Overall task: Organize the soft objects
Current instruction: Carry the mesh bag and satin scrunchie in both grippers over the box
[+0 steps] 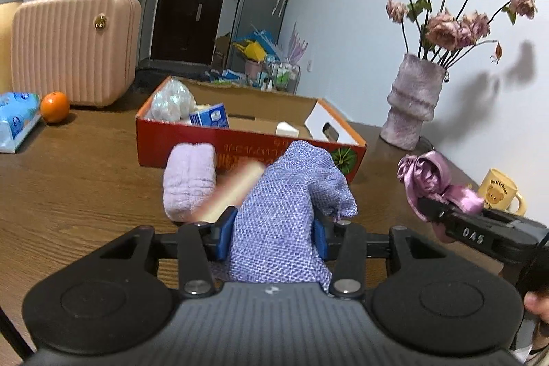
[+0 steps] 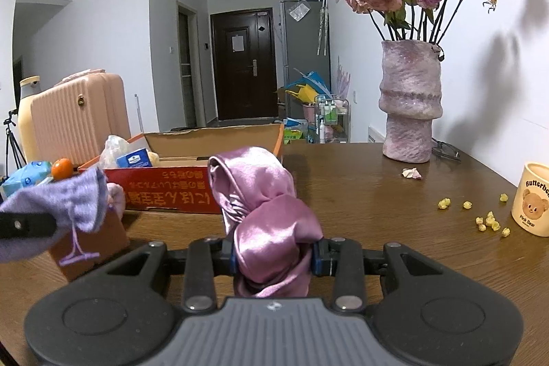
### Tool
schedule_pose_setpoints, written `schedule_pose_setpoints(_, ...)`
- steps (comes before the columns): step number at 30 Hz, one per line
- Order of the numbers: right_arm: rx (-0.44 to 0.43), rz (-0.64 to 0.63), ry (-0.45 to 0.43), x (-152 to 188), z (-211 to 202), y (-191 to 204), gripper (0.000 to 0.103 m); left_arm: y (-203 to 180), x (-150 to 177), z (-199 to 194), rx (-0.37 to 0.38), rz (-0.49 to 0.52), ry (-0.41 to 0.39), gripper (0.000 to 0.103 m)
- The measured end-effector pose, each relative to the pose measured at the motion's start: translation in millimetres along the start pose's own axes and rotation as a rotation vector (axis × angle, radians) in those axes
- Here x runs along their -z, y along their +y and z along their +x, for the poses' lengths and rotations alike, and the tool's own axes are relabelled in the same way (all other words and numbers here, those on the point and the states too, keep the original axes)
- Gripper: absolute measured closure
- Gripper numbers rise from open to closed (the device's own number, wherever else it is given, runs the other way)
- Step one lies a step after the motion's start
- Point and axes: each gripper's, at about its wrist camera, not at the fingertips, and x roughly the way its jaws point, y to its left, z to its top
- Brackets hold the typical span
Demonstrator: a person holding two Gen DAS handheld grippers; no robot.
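Left gripper (image 1: 272, 237) pinched a purple woven pouch (image 1: 284, 211) above the wooden table (image 1: 85, 177), right gripper (image 2: 274, 258) clamped a pink satin cloth (image 2: 264, 211), a lilac towel roll (image 1: 189, 182) lay just beyond, touching the red cardboard box (image 1: 240, 146).

Even indoor light, fisheye-bent edges, flower shadows, perhaps motion-blurred tube (image 1: 233, 191).
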Motion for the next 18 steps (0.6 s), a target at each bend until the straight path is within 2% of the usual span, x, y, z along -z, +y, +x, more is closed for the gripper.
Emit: schedule_pose_setpoints(18,-0.01,0.016,-0.07,1,2,37,0.067,-1,-23,0,-0.019,0.053,-0.091,0.058)
